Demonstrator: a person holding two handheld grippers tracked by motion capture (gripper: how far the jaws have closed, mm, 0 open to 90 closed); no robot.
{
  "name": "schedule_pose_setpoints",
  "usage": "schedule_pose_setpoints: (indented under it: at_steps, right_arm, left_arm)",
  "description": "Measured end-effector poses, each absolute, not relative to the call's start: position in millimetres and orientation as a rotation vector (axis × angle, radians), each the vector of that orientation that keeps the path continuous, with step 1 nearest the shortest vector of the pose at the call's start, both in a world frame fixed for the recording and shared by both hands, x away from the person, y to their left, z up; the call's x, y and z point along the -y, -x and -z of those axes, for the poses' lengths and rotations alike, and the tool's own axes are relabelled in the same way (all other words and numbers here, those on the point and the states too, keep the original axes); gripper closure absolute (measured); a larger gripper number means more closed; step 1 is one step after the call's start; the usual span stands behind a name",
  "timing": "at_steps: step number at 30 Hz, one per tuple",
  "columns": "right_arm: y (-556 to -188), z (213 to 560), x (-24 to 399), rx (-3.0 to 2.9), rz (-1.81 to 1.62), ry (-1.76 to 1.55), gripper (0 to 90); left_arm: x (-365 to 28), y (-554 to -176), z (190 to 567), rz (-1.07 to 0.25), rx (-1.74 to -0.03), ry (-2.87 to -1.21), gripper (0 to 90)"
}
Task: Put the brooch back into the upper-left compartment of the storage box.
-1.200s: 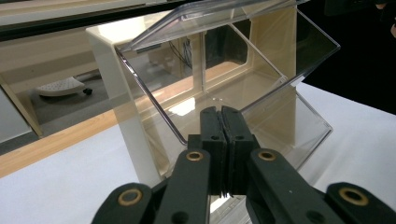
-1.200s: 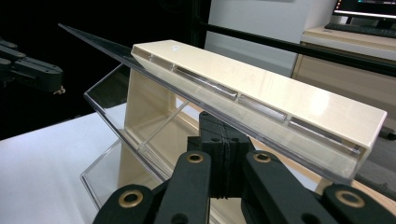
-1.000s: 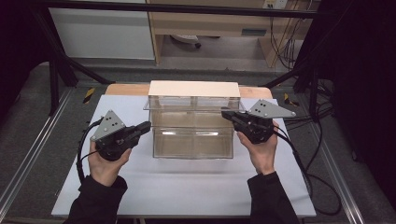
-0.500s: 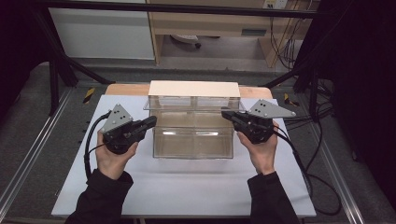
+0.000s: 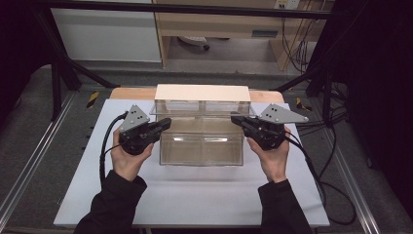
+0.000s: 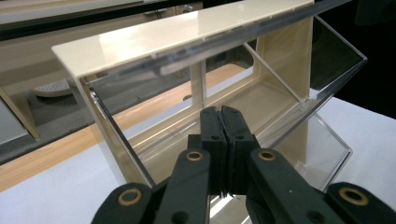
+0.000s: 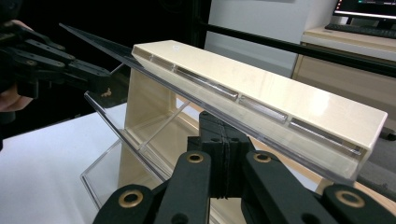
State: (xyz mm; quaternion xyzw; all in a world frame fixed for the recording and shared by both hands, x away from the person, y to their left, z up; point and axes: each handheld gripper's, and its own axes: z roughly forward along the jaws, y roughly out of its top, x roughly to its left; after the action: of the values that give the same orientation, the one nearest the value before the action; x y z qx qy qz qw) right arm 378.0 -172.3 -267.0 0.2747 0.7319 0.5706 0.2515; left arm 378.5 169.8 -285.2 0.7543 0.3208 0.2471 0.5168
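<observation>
Both tongs, left [image 5: 164,124] and right [image 5: 237,120], pressed closed and empty at either end of the clear bin [image 5: 201,141]; uneven pushing could skid or tip it.

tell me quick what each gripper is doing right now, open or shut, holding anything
Left gripper: shut, holding nothing, tips at the left end of the clear display box.
Right gripper: shut, holding nothing, at the box's right end.

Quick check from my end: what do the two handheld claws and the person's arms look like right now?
Both the left claw and the right claw are black, each topped by a grey three-cornered plate dotted with small holes. Brass-coloured rivets mark their jaw links. A black cable trails from each. The person wears black long sleeves; the hands are bare.
</observation>
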Motion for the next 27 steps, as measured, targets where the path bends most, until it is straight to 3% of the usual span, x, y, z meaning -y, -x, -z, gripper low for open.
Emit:
schedule_pose_setpoints:
  at_steps: [22, 27]
  right_arm:
    - [-378, 267, 172, -1.992, -1.554, -0.745, 90.0]
    - [-378, 267, 172, -1.993, -1.554, -0.745, 90.0]
  left_arm:
    - [-162, -392, 300, -0.57, -0.815, -1.834, 87.7]
    - [-164, -390, 298, -0.567, -0.813, -1.831, 81.7]
